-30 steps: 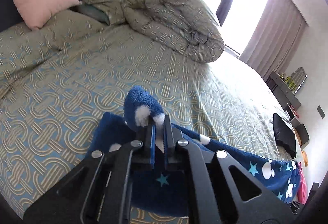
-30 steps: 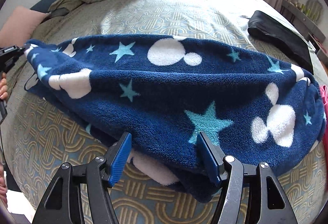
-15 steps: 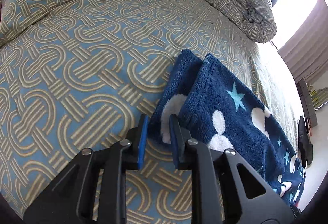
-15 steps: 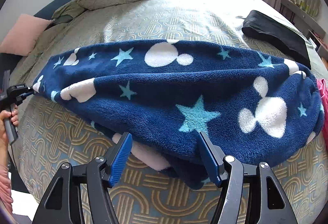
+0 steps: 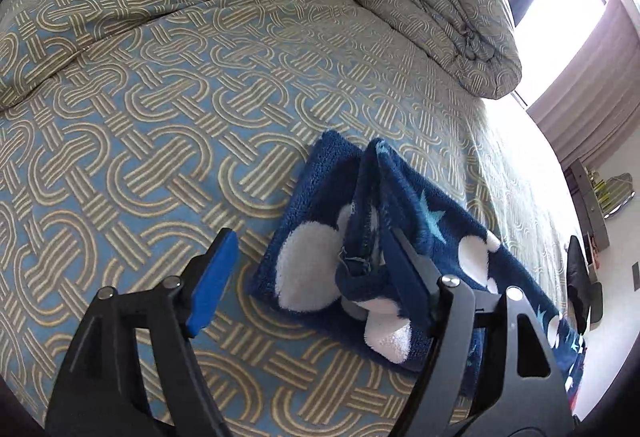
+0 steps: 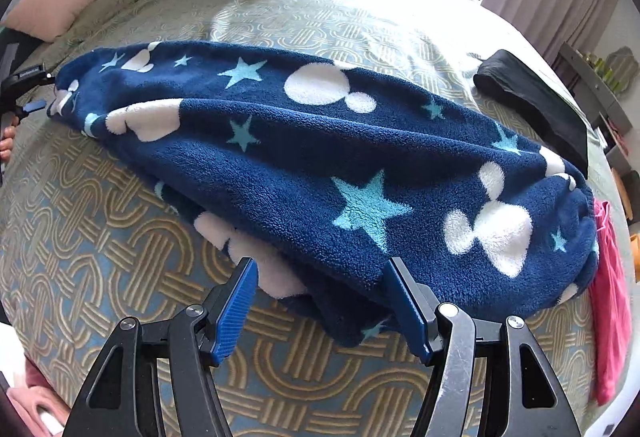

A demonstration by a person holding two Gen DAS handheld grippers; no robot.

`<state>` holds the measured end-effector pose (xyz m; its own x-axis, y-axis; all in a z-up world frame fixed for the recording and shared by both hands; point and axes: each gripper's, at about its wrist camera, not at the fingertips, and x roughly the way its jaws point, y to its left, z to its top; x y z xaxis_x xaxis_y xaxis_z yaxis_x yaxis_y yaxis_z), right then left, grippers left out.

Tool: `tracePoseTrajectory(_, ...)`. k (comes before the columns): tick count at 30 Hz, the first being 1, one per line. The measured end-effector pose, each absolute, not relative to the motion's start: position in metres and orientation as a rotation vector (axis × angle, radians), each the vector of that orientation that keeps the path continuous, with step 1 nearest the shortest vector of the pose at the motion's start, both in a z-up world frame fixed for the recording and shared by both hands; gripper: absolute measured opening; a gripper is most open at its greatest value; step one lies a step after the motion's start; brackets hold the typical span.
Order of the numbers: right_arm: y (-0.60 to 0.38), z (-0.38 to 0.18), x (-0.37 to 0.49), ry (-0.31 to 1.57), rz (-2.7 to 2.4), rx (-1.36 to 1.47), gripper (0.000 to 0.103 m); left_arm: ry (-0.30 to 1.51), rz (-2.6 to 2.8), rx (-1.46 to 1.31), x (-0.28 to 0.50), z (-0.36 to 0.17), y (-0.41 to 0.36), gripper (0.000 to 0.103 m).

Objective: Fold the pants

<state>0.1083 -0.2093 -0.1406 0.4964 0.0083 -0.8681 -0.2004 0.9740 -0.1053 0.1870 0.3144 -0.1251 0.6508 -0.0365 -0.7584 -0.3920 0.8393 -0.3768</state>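
Navy fleece pants printed with white mouse heads and pale blue stars [image 5: 404, 221] lie on the bed with the blue-and-tan interlocking-loop cover [image 5: 160, 125]. In the left wrist view, their cuff end sits just ahead of the left tongs [image 5: 308, 257], whose jaws stand wide apart and grip nothing; the right-hand finger lies against the upper leg's hem while the blue-padded left finger [image 5: 212, 277] hangs over bare cover. The two cuffs look stacked but slightly offset, so a good next move would probably be to nudge the upper hem square over the lower before any further fold.

In the right wrist view, the pants [image 6: 320, 165] stretch lengthwise across the bed [image 6: 120, 257] just beyond the right tongs [image 6: 324, 301], which are also spread open and empty. Their near folded edge sags between the fingers, with a white-patched under-layer poking out at the left finger. Tucking that layer in and pinching through all thicknesses should keep the fold tidy; the thick fleece will likely spring back if gripped shallowly.
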Motion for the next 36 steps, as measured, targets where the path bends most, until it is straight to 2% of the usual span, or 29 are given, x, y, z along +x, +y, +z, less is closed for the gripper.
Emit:
tracePoseTrajectory(7,-0.188,-0.112,0.138,0.997,0.262,-0.15,0.067,0.89,0.079,-0.546,0.177,-0.122,0.295,0.075)
tracePoseTrajectory(15,-0.021,-0.089,0.235,0.937,0.62,-0.542,0.067,0.969,0.009,-0.452,0.179,-0.137,0.257,0.075)
tracePoseTrajectory(16,0.0,-0.088,0.247,0.941,0.675,-0.553,0.067,0.964,-0.002,-0.47,0.181,-0.138,0.258,0.069)
tracePoseTrajectory(17,0.024,-0.088,0.26,0.941,0.735,-0.564,0.067,0.949,-0.002,-0.493,0.182,-0.139,0.262,0.058)
tracePoseTrajectory(19,0.069,-0.091,0.28,0.932,0.827,-0.608,0.067,0.923,0.001,-0.556,0.186,-0.143,0.271,0.048)
tracePoseTrajectory(20,0.091,-0.096,0.29,0.923,0.862,-0.642,0.067,0.915,-0.005,-0.602,0.189,-0.146,0.278,0.047)
tracePoseTrajectory(27,0.201,-0.144,0.323,0.898,1.01,-0.78,0.065,0.883,-0.054,-0.798,0.181,-0.169,0.313,0.045)
tracePoseTrajectory(36,0.21,-0.139,0.352,0.889,1.031,-0.63,0.065,0.916,-0.104,-0.772,0.183,-0.169,0.315,0.048)
